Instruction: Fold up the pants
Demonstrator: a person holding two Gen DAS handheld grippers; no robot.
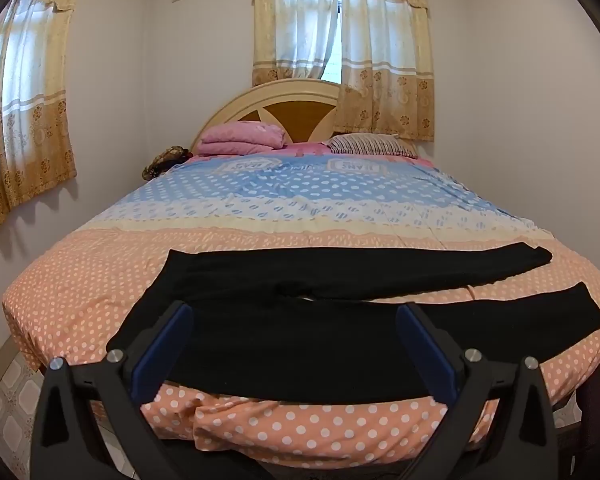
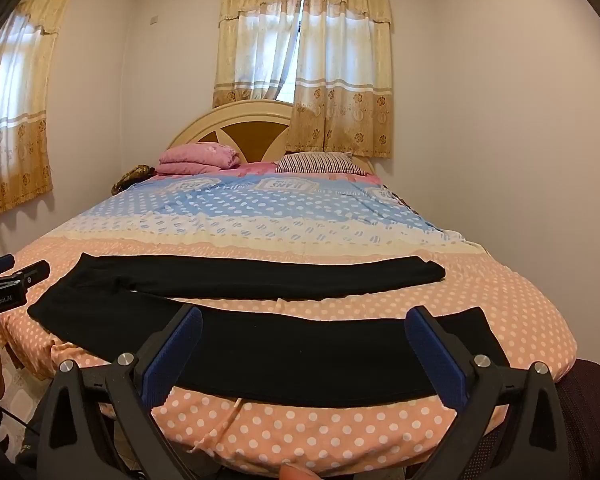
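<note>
The black pants [image 1: 300, 340] lie flat across the foot of the bed [image 1: 80, 280], legs spread apart to the right. Both the left gripper [image 1: 296, 316] and right gripper [image 2: 304, 320] hover wide open, holding nothing. Best pinch waist and near hem together, then lay one leg squarely over the other. The bedspread reads "JEANS"; the left gripper's body [image 2: 0, 300] reads "GenRobot.AI".

left gripper [image 1: 294, 326]: jaws spread wide, above the near bed [image 1: 260, 432] edge | right gripper [image 2: 303, 330]: likewise spread, apparently clear of it
</note>
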